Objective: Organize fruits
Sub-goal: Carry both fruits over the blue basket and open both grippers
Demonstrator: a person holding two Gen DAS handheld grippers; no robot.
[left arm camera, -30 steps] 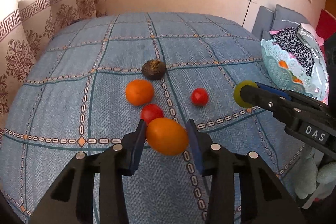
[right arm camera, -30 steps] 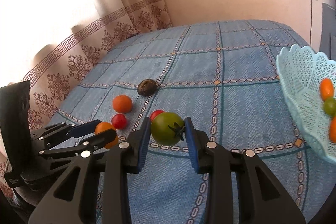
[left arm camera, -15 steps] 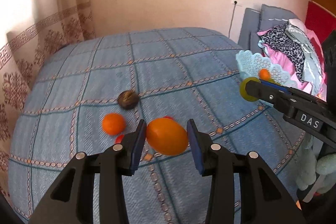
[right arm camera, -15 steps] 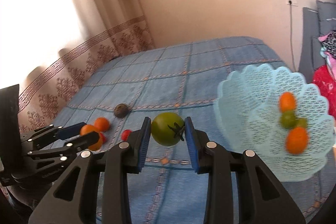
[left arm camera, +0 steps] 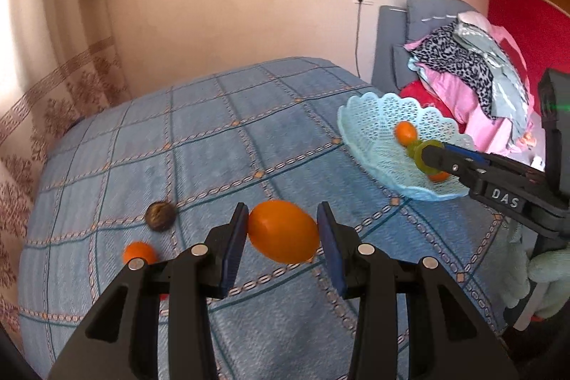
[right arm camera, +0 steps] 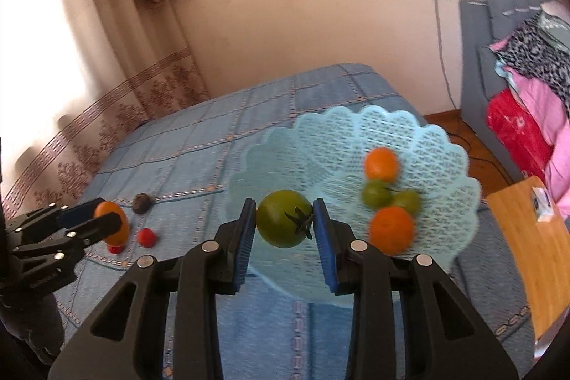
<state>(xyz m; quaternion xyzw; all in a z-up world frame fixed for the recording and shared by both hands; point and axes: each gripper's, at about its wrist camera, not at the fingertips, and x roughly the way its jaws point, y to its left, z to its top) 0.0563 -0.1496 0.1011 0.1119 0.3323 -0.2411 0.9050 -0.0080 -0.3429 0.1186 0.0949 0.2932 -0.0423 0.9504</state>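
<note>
Left wrist view. We find the left gripper (left arm camera: 283, 232) clamped on an oval orange fruit (left arm camera: 283, 231), pads pressed to its two ends, carried clear above the blue bedspread (left arm camera: 228, 138). The lace basket (left arm camera: 374, 130) sits well to the right at the bed's edge. We judge the smooth oval skin a slip risk: pinched end to end, it could squirt out and roll across the soft cover. The basket's place at the edge is a second risk; a heavy drop on its near rim could tip it. The right gripper (left arm camera: 425, 159) already reaches over the basket, so both tools arriving together could collide. Count on the bed here: one dark round fruit (left arm camera: 160, 216), one small orange fruit (left arm camera: 139, 252); a red patch below the jaws is too hidden to name.

Right wrist view. The right gripper (right arm camera: 285, 219) is closed on a green tomato (right arm camera: 284, 218), held over the basket's near side. Released here, we think it could land on the sloped wall and roll into the fruit below. Count in the basket: two orange, two green. Count on the bed: two small red tomatoes (right arm camera: 146, 237), one dark fruit.
</note>
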